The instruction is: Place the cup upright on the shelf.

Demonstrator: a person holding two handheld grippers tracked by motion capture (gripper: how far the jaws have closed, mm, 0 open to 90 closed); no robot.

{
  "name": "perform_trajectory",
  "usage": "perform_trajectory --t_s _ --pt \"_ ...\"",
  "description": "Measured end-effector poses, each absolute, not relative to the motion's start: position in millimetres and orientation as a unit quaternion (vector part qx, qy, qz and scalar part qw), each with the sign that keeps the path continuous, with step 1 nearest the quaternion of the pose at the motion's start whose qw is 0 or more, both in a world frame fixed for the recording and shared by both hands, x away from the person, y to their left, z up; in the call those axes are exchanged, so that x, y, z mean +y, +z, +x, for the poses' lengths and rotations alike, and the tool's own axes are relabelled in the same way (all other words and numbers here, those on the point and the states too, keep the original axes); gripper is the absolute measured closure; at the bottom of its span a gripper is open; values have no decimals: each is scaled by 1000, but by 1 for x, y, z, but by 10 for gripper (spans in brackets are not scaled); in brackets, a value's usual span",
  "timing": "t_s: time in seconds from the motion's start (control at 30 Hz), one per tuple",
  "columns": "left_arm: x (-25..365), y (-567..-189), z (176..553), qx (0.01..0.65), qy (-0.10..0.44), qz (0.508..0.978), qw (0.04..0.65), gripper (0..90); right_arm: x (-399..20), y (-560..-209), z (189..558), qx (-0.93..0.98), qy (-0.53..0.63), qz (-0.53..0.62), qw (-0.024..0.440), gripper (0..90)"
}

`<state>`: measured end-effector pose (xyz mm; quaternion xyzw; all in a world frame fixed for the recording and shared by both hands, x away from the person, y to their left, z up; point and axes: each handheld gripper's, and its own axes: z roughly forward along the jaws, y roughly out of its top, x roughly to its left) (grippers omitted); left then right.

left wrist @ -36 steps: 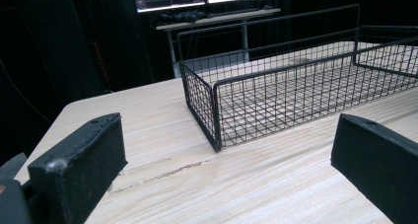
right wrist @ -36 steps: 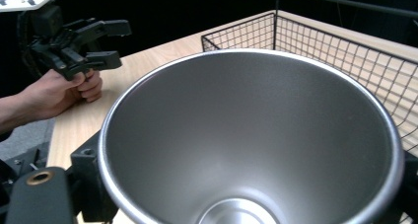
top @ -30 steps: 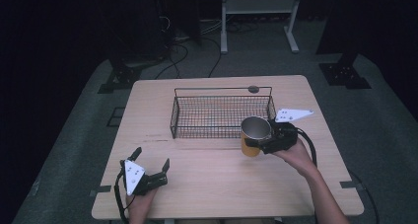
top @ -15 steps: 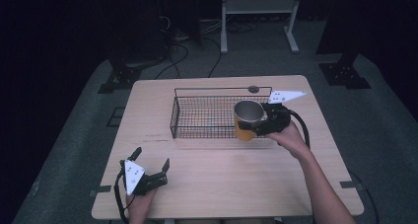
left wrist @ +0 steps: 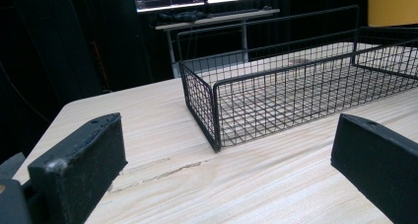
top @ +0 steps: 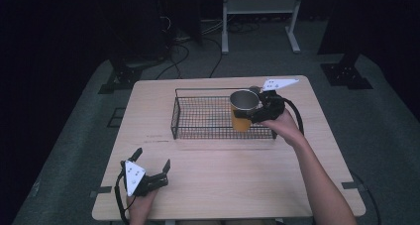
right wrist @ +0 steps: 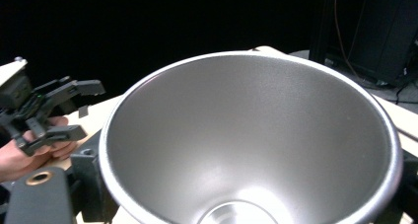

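Observation:
A yellow cup [top: 242, 111] with a bare metal inside hangs upright over the right part of the black wire basket [top: 198, 118]. My right gripper [top: 261, 110] is shut on the cup from its right side. In the right gripper view the cup's metal inside [right wrist: 256, 135] sits between the jaws, rim towards the camera. My left gripper [top: 151, 168] rests open near the table's front left corner, nothing between its jaws. In the left gripper view the basket [left wrist: 296, 81] stands ahead on the wood, and the cup's yellow wall [left wrist: 392, 6] shows at the top right.
The light wooden table [top: 223, 185] has free room in front of the basket. A small dark round object [top: 253, 88] lies behind the basket's back rim. Cables and a white rack stand on the floor beyond the table. My left gripper [right wrist: 44, 118] appears far off in the right gripper view.
My right gripper has carried the cup up and towards the back left, from the table in front of the basket to over the basket's right part. The left gripper has stayed put.

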<state>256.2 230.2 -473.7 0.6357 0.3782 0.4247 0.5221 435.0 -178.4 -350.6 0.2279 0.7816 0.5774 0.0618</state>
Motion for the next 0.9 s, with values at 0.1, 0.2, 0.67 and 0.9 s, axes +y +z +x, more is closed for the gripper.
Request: perform_trajectory --t_s 0.1,0.2,0.67,0.9 --pt "230 -474 256 378 424 636 522 0 -177 -351 444 785 572 231 58 116" --pt "230 -474 256 379 424 635 523 0 -175 -350 451 782 575 233 56 112" --pt "231 -474 256 379 423 636 523 0 -167 -353 483 788 564 241 46 115" --pt "231 -474 256 379 422 635 524 0 -159 -350 494 788 566 238 41 115"
